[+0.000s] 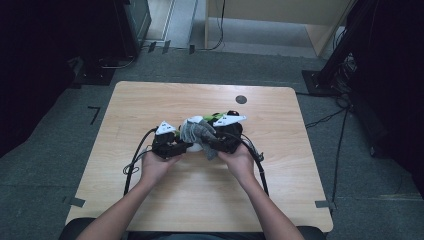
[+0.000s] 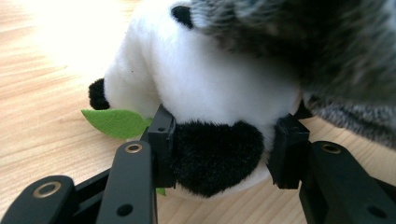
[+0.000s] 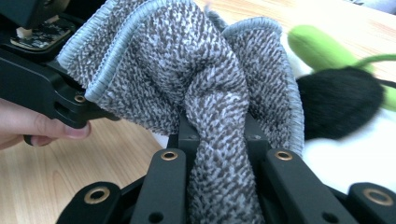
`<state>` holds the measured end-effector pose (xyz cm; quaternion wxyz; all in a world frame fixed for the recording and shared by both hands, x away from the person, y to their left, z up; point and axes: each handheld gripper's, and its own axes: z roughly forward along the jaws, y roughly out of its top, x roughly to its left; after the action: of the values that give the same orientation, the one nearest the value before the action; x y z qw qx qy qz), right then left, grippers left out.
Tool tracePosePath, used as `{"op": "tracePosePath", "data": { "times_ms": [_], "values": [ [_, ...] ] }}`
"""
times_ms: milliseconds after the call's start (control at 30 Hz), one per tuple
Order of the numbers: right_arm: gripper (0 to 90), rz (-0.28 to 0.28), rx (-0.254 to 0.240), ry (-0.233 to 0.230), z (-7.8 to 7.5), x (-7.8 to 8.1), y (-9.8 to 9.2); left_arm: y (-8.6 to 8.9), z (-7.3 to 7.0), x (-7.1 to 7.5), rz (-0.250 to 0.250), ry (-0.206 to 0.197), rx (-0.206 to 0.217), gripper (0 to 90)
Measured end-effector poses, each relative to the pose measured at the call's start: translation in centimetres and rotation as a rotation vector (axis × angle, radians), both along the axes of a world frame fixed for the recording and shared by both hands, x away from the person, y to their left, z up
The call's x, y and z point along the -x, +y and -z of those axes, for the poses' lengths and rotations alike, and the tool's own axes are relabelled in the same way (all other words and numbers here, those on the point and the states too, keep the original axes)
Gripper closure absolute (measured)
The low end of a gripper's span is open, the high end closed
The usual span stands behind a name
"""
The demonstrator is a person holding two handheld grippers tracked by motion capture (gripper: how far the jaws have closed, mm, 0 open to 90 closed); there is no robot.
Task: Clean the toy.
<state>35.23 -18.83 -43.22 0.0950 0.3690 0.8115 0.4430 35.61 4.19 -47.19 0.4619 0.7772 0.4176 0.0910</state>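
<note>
Both grippers, the left gripper [image 1: 176,145] and right gripper [image 1: 224,137], have black bodies topped by grey three-cornered plates, brass-ringed screw holes on black jaws, black cables trailing, and bare, sleeveless forearms.

The plush panda [image 2: 205,93] at the centre of the left gripper view is white with black patches and a green felt leaf [image 2: 116,123] at its left. The cloth [image 3: 187,79] is a grey-and-white fleck weave edged in pale grey. The table [image 1: 165,100] shows light wood grain.

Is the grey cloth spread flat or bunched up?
Bunched up: the grey cloth stands in folds, pinched between the right hand-held gripper's jaws, draped over the plush panda.
</note>
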Motion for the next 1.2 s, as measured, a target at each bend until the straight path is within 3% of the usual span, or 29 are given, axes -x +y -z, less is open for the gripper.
{"op": "tracePosePath", "data": {
  "times_ms": [300,467,633,1000,1200],
  "values": [
    [77.8,0.032,0.019,-0.021,-0.5,0.2,-1.7,0.1,0.2,-0.2,0.015,-0.009,-0.005,53.5],
    [77.8,0.090,0.011,-0.046,-1.2,0.2,-3.7,0.2,0.2,-0.3,0.021,-0.006,-0.005,53.4],
    [77.9,0.151,-0.041,-0.052,-1.5,-0.2,-6.3,0.0,0.2,-0.2,0.024,-0.013,-0.002,53.3],
    [78.2,0.186,-0.041,-0.072,-1.9,-0.3,-7.1,0.1,0.3,-0.3,0.030,-0.014,0.003,53.2],
    [78.2,0.227,-0.071,-0.082,-2.3,-0.3,-8.4,0.1,0.3,-0.3,0.032,-0.015,0.004,53.2]
  ]
}}
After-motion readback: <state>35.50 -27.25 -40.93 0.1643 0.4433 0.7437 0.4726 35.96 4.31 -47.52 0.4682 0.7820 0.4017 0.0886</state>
